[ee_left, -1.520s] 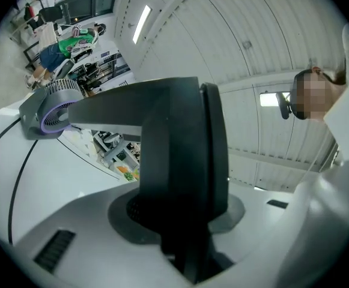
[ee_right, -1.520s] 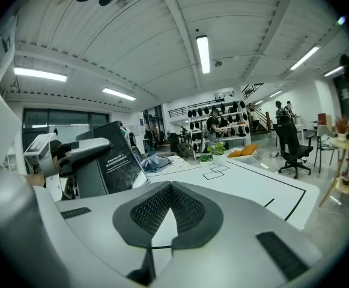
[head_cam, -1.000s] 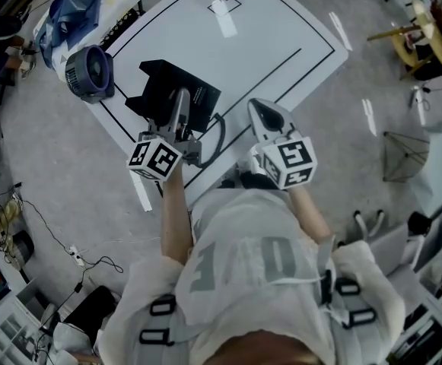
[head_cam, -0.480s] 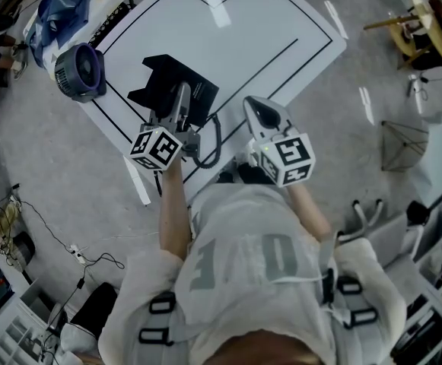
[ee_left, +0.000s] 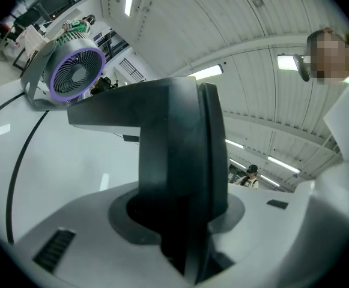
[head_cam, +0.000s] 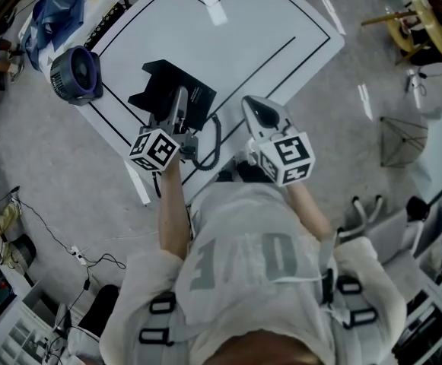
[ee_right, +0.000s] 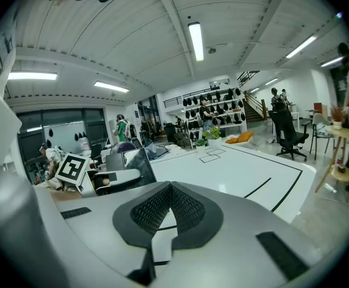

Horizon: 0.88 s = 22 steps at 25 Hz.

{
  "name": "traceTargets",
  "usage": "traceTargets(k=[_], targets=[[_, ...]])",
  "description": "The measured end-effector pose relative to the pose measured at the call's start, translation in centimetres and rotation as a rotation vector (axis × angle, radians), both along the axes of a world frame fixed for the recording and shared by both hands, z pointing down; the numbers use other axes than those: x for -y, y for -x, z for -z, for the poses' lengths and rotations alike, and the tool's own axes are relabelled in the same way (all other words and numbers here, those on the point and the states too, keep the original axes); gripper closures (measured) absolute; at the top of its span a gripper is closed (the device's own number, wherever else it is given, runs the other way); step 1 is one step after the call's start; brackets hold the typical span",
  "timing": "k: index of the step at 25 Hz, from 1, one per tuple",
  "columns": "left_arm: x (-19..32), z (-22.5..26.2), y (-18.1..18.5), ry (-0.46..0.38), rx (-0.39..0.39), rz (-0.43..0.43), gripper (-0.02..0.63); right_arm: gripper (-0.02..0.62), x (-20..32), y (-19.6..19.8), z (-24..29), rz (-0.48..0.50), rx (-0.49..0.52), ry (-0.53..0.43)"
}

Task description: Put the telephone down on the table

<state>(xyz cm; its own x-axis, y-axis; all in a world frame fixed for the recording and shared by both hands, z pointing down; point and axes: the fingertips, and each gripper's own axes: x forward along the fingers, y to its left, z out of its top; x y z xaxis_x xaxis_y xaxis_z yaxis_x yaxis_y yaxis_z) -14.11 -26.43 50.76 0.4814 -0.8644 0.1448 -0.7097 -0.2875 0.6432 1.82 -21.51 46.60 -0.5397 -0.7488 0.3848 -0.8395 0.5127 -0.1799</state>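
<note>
Your left tongs are clamping the telephone, a matte black, angular plastic body wedged between their smooth pale shells. It is sitting over the near-left part of the glossy white, black-lined worktop; I cannot tell whether they are touching. Your right tongs are staying clenched on nothing, their mesh-textured pads meeting.

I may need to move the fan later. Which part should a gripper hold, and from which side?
Probably the grey frame that curves around the fan, approached from the frame's outer side, away from the blades. It is a thin bar that jaws can close on, while the round grille looks too broad and gives no edge.
</note>
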Motion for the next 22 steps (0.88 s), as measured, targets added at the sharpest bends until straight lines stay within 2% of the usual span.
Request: traceTargets(k=[15, 22], targets=[[0.1, -1.1, 0.6, 0.028, -0.097, 0.027, 0.451, 0.589, 0.1, 0.1, -0.7, 0.008, -0.004, 0.020], [0.3, -2.1, 0.9, 0.083, -0.162, 0.050, 0.451, 0.589, 0.3, 0.0, -0.8, 0.009, -0.001, 0.022]])
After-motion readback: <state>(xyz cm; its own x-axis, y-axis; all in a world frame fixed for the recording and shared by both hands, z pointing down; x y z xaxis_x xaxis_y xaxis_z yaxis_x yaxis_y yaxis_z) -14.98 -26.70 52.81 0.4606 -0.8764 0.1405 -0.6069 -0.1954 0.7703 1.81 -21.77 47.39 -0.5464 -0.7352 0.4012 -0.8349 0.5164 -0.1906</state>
